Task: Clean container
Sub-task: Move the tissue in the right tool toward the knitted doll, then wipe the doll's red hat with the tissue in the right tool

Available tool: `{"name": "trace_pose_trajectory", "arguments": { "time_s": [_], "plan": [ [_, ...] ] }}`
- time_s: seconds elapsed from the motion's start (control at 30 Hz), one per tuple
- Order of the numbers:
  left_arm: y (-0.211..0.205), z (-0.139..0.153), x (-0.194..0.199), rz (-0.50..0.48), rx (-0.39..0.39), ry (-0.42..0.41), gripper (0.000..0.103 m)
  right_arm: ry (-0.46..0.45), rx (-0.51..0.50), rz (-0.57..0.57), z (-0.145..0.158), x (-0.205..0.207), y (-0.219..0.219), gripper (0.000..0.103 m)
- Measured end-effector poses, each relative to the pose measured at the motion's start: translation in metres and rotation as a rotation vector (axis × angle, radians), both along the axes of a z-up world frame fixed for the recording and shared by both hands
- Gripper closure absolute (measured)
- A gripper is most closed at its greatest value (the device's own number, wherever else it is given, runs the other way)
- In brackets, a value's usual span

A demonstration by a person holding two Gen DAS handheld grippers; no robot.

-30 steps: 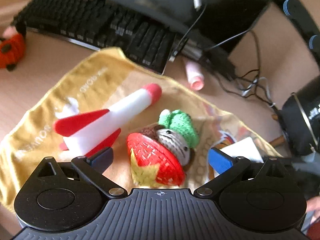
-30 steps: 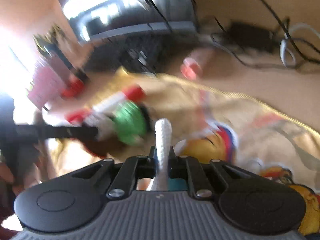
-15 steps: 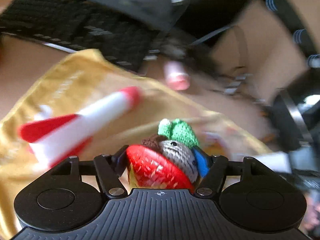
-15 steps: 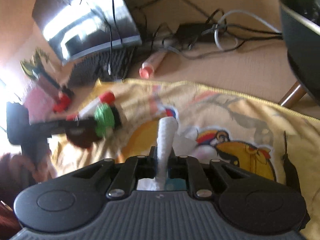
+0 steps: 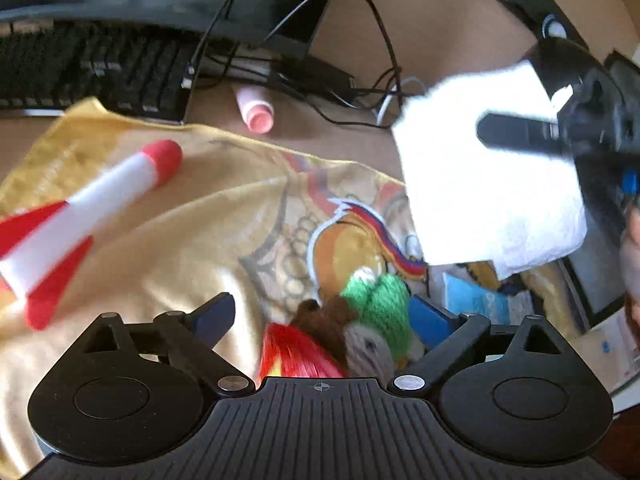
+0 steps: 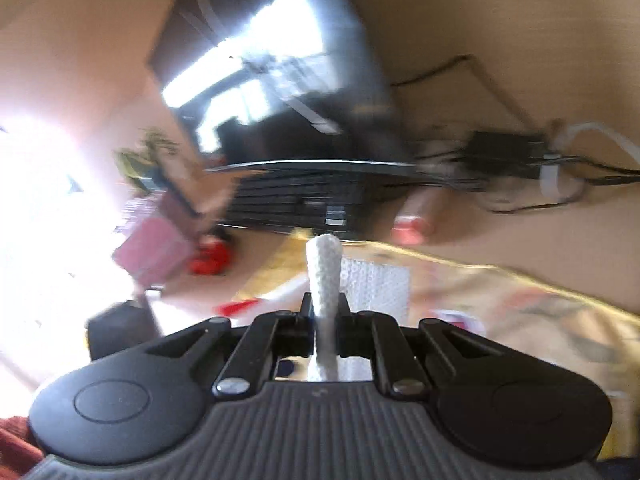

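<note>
Change: left gripper (image 5: 322, 320) jaws have just been opening; crochet toy (image 5: 352, 340) sits between them, seemingly touching only the right pad. Right gripper (image 5: 592, 136) has risen with its tissue (image 5: 488, 184).
Left gripper: wide.
Right gripper: clamped narrow on tissue (image 6: 325, 280).
Toy position: on yellow cloth (image 5: 180, 220), near edge.
Container: none certainly identifiable.
Handling: toy judged soft, light; grip across its body.
</note>
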State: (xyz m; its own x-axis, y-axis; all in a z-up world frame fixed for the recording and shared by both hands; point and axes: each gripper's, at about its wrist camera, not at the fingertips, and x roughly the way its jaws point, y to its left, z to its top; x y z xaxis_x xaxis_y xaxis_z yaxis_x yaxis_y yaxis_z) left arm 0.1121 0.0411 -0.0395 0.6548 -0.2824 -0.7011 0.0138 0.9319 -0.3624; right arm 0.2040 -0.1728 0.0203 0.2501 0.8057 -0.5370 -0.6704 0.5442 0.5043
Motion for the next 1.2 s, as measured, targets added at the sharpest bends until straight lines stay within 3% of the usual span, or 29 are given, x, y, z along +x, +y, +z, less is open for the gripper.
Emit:
{"name": "trace_pose_trajectory", "arguments": {
  "time_s": [0.1,0.2,0.33,0.53,0.63,0.83,0.9,0.93,1.03,1.2],
  "plan": [
    [-0.007,0.005,-0.010,-0.006,0.092,0.028,0.004,0.086,0.040,0.081,-0.011,-0.009,0.024,0.091],
    [-0.016,0.003,-0.018,-0.021,0.138,0.072,0.004,0.105,-0.034,0.129,-0.034,-0.021,0.045,0.091],
    [-0.019,0.005,-0.022,-0.026,0.135,0.089,0.004,0.021,-0.172,0.127,-0.056,-0.030,0.053,0.091],
    [-0.016,0.006,-0.026,-0.038,0.086,0.082,0.003,0.065,-0.201,0.019,-0.068,-0.009,0.017,0.089],
    [-0.009,-0.003,-0.020,-0.027,-0.007,0.100,0.003,0.067,-0.258,-0.052,-0.077,0.000,0.002,0.089],
    [0.025,-0.024,-0.005,0.071,-0.332,0.192,0.002,0.076,-0.314,-0.119,-0.087,0.003,-0.020,0.094],
    [0.028,-0.022,0.001,0.072,-0.332,0.201,0.002,0.052,-0.313,-0.127,-0.084,-0.001,-0.023,0.094],
    [0.029,-0.020,0.004,0.068,-0.322,0.203,0.002,0.021,-0.323,-0.134,-0.080,-0.004,-0.026,0.094],
    [0.008,0.000,0.001,-0.064,-0.078,0.137,0.002,-0.084,-0.368,-0.174,-0.066,-0.007,-0.034,0.094],
    [-0.040,0.027,-0.028,-0.468,0.250,-0.005,0.002,-0.111,-0.334,-0.231,-0.033,-0.001,-0.069,0.093]
  ]
}}
